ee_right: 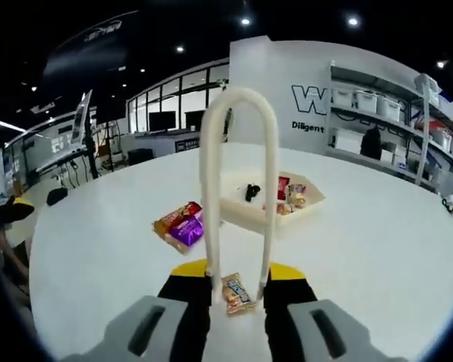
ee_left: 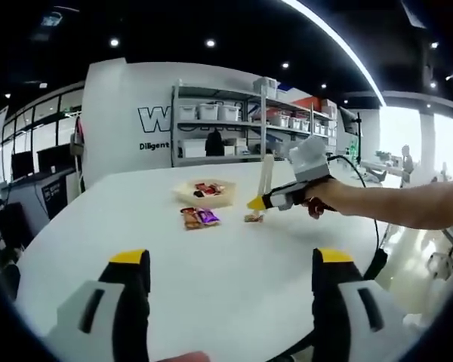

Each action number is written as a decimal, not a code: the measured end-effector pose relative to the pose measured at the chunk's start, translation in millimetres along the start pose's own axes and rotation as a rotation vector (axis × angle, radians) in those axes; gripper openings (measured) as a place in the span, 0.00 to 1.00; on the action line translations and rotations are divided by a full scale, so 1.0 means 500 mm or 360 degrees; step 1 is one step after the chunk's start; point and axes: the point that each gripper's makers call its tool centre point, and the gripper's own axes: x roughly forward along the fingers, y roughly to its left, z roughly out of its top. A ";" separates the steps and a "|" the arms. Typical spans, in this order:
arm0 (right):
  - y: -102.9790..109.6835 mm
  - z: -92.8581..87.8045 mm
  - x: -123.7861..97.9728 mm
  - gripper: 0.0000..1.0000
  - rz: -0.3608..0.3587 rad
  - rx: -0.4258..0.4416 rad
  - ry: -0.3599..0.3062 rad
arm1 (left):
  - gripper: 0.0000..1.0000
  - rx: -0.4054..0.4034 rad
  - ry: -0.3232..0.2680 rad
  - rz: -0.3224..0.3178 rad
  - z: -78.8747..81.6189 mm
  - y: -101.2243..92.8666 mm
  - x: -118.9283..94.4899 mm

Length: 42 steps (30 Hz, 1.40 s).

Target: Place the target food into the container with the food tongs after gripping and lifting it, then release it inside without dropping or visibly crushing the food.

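Wall sign (ee_right: 311,99) reads "W", "Diligent". Right gripper (ee_right: 238,273) clamps tongs (ee_right: 238,188) over snack (ee_right: 236,294); tray (ee_right: 268,204) at one o'clock. Left gripper (ee_left: 230,260) gapes apart above the bench (ee_left: 234,302).

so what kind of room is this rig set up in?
Probably an office or lab workspace, not a kitchen. A big white table stands in an open room; metal shelving with storage bins lines a white wall with printed lettering; desks with monitors sit behind glass partitions under ceiling spotlights.
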 end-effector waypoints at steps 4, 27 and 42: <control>0.000 0.001 0.008 0.20 0.0021 -0.0032 -0.0011 | 0.87 0.0007 0.0000 0.0014 0.001 0.005 -0.007; -0.002 0.022 0.028 0.22 0.0312 -0.0048 -0.0094 | 0.86 0.0026 0.0031 0.0064 0.005 0.010 0.010; 0.011 -0.010 0.033 0.23 0.0644 -0.0270 -0.0044 | 0.86 0.0052 0.0059 0.0087 0.009 -0.008 0.026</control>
